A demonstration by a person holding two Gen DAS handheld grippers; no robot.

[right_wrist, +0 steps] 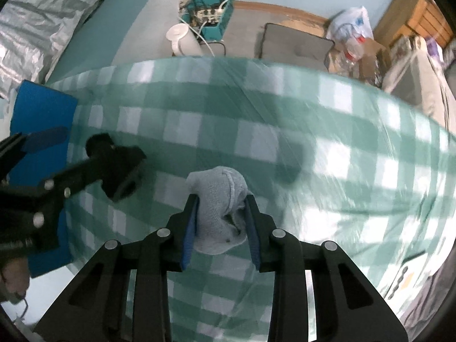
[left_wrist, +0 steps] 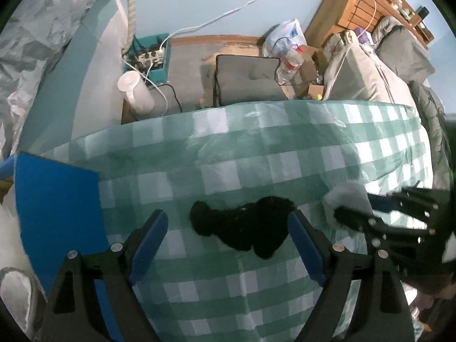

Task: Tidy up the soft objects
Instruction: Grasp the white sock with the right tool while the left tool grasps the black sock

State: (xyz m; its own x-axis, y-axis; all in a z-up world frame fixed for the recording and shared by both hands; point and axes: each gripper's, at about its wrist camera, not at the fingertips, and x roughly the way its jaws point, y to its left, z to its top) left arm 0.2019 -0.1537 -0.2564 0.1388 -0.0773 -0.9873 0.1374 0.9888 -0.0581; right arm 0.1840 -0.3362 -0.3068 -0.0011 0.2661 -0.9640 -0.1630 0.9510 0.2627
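1. While the left tongs [left_wrist: 228,228] hang wide and released above the checked surface [left_wrist: 256,148], a black fuzzy sock [left_wrist: 242,225] lies directly between their blue pads, at lower centre of the left wrist view.
2. Its long axis runs roughly left to right across the frame, from a small rounded end at left to a bulkier end beside the right pad; the two pads stand at either end of it, so a straight descent looks likely to bracket the sock lengthwise, not across its narrow middle.
3. Clearly nearer to this sock is the left hand; the right tongs [right_wrist: 221,222] are occupied, clenched on a pale blue-grey sock [right_wrist: 219,216] bunched between their pads at centre of the right wrist view.
4. From the left wrist view that pale bundle [left_wrist: 346,199] shows at the right edge, near the black sock's bulky end but apart from it.
5. Matte, deep-piled and crumpled, the black sock lies flat on the cloth with no visible cuff or opening; whether it is one sock or a pair cannot be told.
6. At left edge of both views a blue mat [left_wrist: 57,199] sits on the surface, well apart from the pale sock and just left of the open tongs.
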